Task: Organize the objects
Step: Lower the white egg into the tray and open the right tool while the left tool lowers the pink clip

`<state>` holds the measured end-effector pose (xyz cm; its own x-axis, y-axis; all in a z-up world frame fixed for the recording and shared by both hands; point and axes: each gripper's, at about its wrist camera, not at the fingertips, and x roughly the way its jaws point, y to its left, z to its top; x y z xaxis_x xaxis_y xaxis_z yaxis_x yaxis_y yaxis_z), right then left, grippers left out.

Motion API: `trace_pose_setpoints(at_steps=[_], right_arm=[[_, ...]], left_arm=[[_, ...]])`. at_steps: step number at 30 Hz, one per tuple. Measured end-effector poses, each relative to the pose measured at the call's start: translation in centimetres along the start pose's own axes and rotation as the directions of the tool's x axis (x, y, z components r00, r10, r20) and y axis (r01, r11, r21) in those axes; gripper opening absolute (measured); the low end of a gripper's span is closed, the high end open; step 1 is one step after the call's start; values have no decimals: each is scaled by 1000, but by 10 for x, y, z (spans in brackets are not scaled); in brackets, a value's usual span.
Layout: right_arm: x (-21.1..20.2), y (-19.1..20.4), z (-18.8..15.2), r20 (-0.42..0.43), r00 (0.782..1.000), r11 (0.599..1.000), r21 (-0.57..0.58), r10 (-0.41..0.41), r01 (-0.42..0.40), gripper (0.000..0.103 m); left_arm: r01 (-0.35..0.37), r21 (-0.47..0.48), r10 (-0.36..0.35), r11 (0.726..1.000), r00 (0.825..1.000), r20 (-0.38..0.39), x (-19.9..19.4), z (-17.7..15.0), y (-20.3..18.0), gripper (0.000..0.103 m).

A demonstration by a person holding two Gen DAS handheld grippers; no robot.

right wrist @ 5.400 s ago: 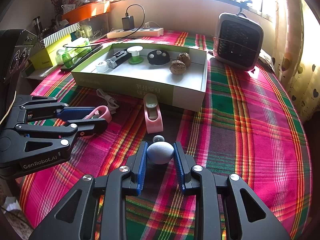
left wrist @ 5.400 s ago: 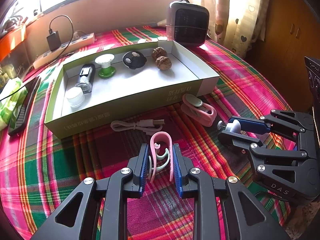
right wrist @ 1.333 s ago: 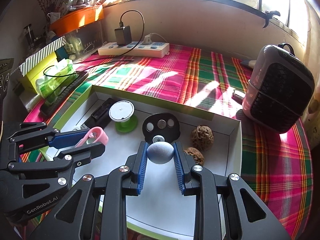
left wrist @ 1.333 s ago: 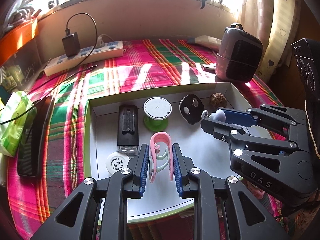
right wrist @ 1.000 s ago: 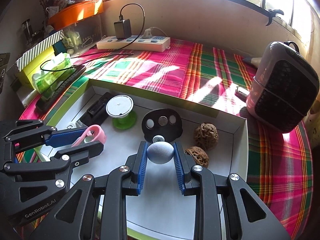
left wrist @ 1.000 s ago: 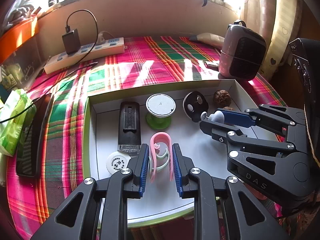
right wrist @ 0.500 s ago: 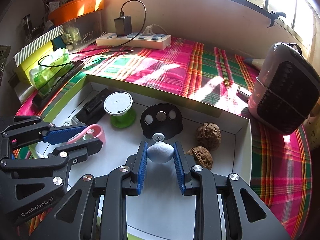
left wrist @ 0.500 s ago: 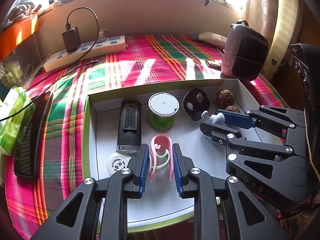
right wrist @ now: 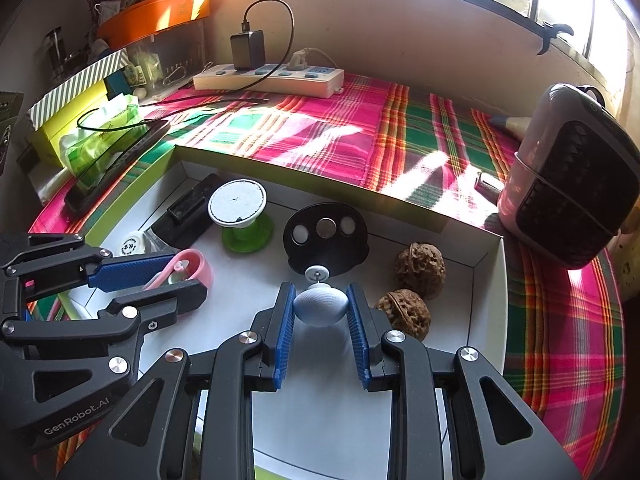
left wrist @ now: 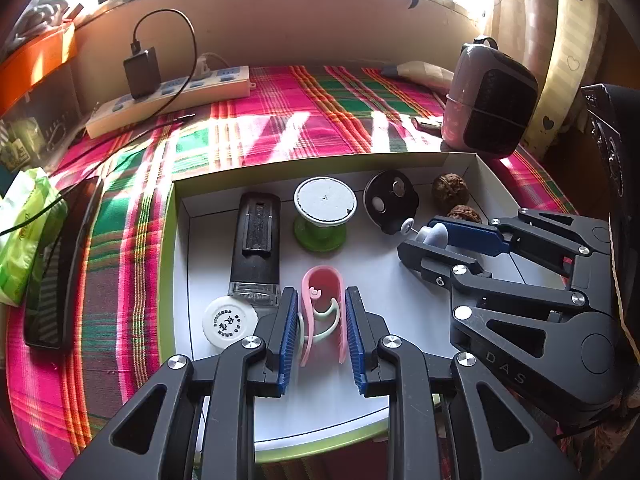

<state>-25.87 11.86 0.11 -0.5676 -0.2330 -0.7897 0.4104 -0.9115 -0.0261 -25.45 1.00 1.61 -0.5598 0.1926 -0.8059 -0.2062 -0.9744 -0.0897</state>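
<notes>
The left tongs (left wrist: 322,326) are gripping a pink clip (left wrist: 323,303) with a pale green curl inside it, their blue pads (left wrist: 289,330) pressing on its two sides. The clip is hanging over the white floor of the green-edged box (left wrist: 166,264), near the box's front left corner, just beside a small white cap (left wrist: 229,323) and the clear end of a black lighter (left wrist: 258,246) lying along the left wall.

The right tongs (right wrist: 320,322) are closed on a bluish-grey egg-shaped knob (right wrist: 320,305) with a thin pin and a small round foot (right wrist: 317,273) sticking out ahead of it. This piece is hovering over the middle of the box, with the foot just in front of a black round disc (right wrist: 326,238) that carries three small buttons. Two walnuts (right wrist: 419,266) are sitting toward the box's right wall, one behind the other, the nearer one just beside the right tongs' finger.

A white-topped spool on a green base (right wrist: 240,216) is standing near the box's back wall, between the lighter and the disc.

The box is resting on a plaid cloth (right wrist: 360,128) covering the bench. A white power strip (right wrist: 268,76) with a black charger plugged in is lying along the bench's far edge, a small dark heater (right wrist: 572,176) is standing at the right edge, and a green tissue pack (left wrist: 20,232) and a dark phone (left wrist: 56,260) are lying at the left edge.
</notes>
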Motion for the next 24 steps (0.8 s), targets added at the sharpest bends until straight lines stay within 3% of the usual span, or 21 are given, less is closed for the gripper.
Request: trace_pose_setpoints(at_steps=[17,21,24], right_arm=[[-6,-6,-3,15,1000,999,34,9,-9,28],[-11,-6,-6,24,1000,999,40,19,-20,42],[-13,-5,-7,28,999,999,40,16,-17,42]], left_arm=[[-14,6,14,1000,1000,-1,-3,-3,-3,26],[-57,26,56,998,998,14,-7,-6,-6,27],[-43,21,43,999,999,17,-11,-7,-5,27]])
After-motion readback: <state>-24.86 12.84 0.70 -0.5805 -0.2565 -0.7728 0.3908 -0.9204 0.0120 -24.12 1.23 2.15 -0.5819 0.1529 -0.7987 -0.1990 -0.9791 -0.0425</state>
